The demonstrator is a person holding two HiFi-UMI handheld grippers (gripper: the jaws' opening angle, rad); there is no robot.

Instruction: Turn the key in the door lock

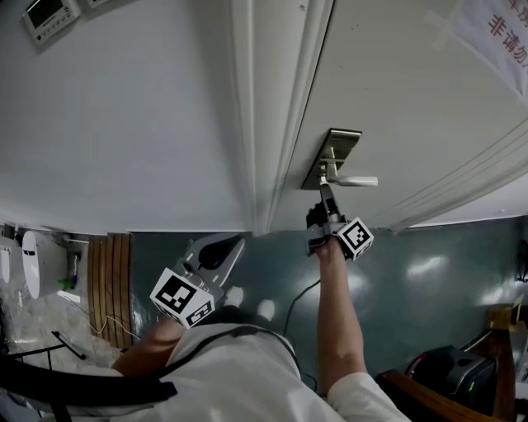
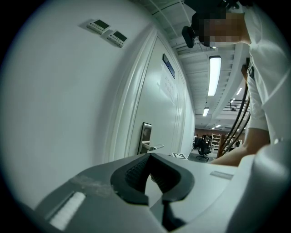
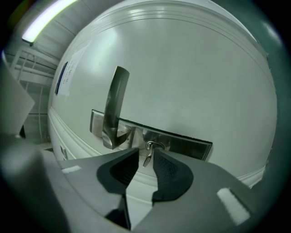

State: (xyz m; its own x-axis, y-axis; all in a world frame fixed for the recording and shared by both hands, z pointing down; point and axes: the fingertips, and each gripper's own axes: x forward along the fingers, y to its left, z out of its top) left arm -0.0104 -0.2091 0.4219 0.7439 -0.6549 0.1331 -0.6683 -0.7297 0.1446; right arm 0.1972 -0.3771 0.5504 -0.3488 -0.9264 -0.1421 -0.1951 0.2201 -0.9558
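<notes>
A silver lock plate [image 1: 340, 140] with a lever handle [image 1: 355, 180] sits on the white door. In the right gripper view the handle [image 3: 116, 100] points upward and a small key [image 3: 148, 154] sticks out of the plate [image 3: 186, 144]. My right gripper [image 3: 146, 152] is open, its tips on either side of the key without pressing it. The head view shows this gripper [image 1: 327, 191] right under the handle, hiding the key. My left gripper [image 1: 224, 246] is shut on nothing and hangs low near the person's body, facing the wall; its own view shows its jaws [image 2: 149, 157] closed.
The door frame [image 1: 256, 124] runs just left of the lock. Wall controllers [image 1: 49, 16] are mounted at the top left, and a paper notice [image 1: 495, 33] hangs on the door. Wooden slats [image 1: 111, 280], a floor cable [image 1: 301, 297] and a black device [image 1: 450, 367] lie below.
</notes>
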